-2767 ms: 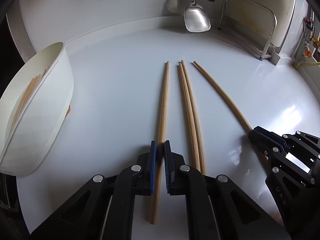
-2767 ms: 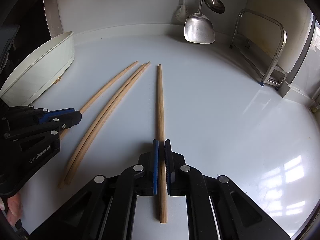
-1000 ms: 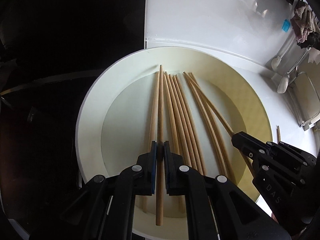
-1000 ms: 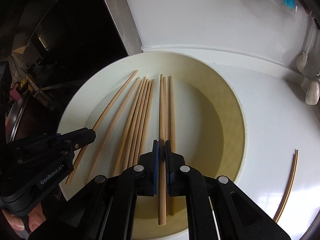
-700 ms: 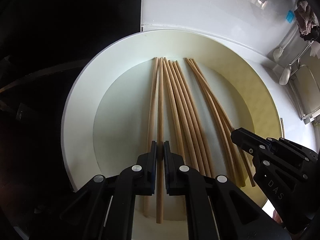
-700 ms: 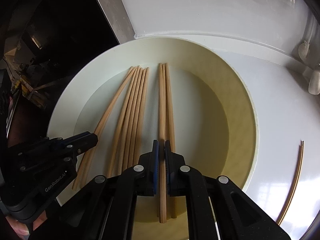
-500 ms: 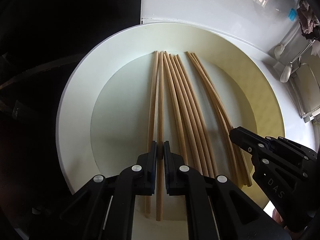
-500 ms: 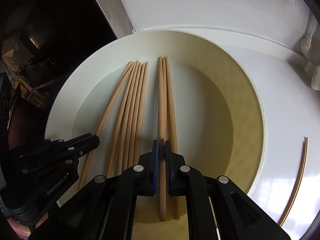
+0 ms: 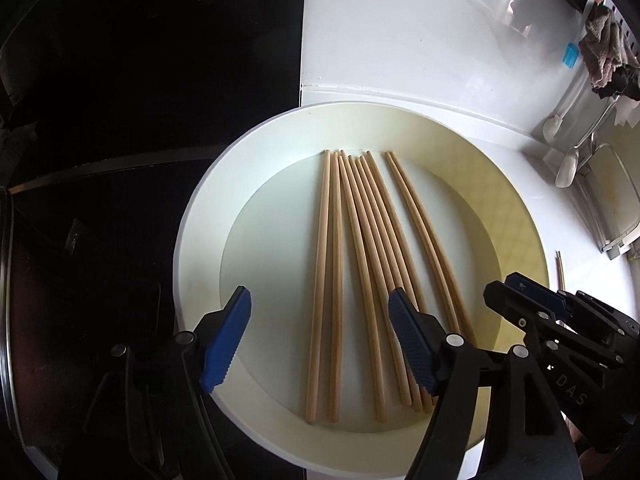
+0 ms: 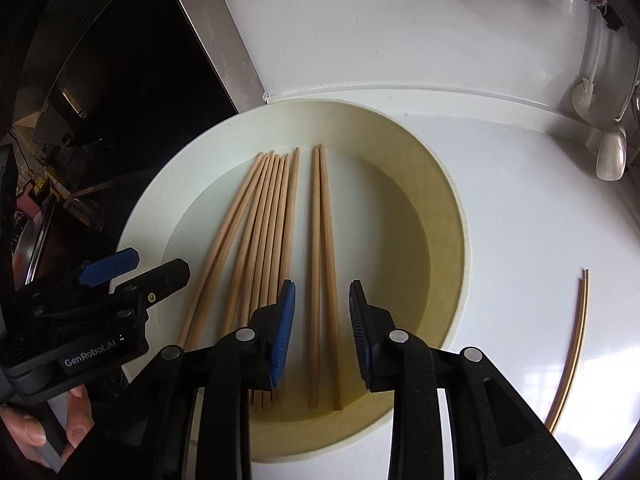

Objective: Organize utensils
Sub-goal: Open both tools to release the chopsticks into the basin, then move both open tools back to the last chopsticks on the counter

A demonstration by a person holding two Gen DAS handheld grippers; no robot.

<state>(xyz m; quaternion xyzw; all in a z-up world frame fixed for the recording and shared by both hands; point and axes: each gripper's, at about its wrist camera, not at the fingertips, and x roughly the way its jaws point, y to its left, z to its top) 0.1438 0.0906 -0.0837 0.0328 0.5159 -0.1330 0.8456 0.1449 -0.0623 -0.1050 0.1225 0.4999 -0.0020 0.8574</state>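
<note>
Several wooden chopsticks [image 9: 362, 264] lie side by side in a wide cream bowl [image 9: 200, 216]. My left gripper [image 9: 320, 320] is open and empty above their near ends. My right gripper [image 10: 322, 312] is open and empty over the right-hand pair of chopsticks [image 10: 322, 264] in the same bowl [image 10: 448, 216]. The right gripper also shows in the left wrist view [image 9: 520, 292], and the left gripper in the right wrist view [image 10: 132, 268]. Two more chopsticks [image 10: 574, 344] lie on the white counter to the right of the bowl.
The white counter [image 10: 520, 208] runs right of the bowl, with a white wall behind it. Hanging utensils [image 9: 568, 168] and a metal rack [image 9: 616, 216] stand at the far right. A dark drop-off [image 9: 120, 120] lies left of the bowl.
Both grippers carried a chopstick each from the counter to the bowl, then opened. The two chopsticks now lie in the bowl with the others.
</note>
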